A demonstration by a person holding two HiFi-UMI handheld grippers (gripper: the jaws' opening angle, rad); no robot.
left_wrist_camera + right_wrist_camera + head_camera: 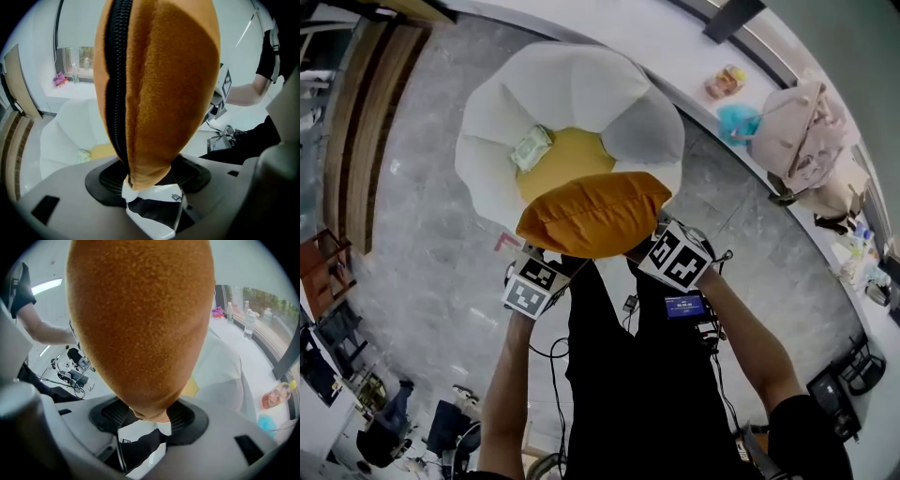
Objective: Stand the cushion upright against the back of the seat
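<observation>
Orange cushion [592,214] observed held off the chair, gripped at both ends by a person standing directly in front of the seat. Left tongs [546,261] are clamped on the cushion's left end. In the left gripper view the fabric narrows to a pinched corner between the two dark pads of the left tongs [150,176] and swells out beyond them, and a black zip [117,84] runs along the edge on the left of that view. Right tongs [659,240] are clamped on the opposite end. In the right gripper view the rounded end of the cushion is likewise pressed between the pads of the right tongs [147,420] and fills most of that view. The cushion lies crosswise between the two tongs, long side level. From the head view it covers the near edge of the white petal-shaped chair [502,122] and the front of its yellow seat pad [567,155]. Whether its underside touches the seat cannot be determined. It is clear of the chair's back, which shows uncovered beyond it. A small pale green packet [531,148] lies on the seat pad at its left rear, apart from the cushion. The chair stands on a grey marble floor [422,234].
</observation>
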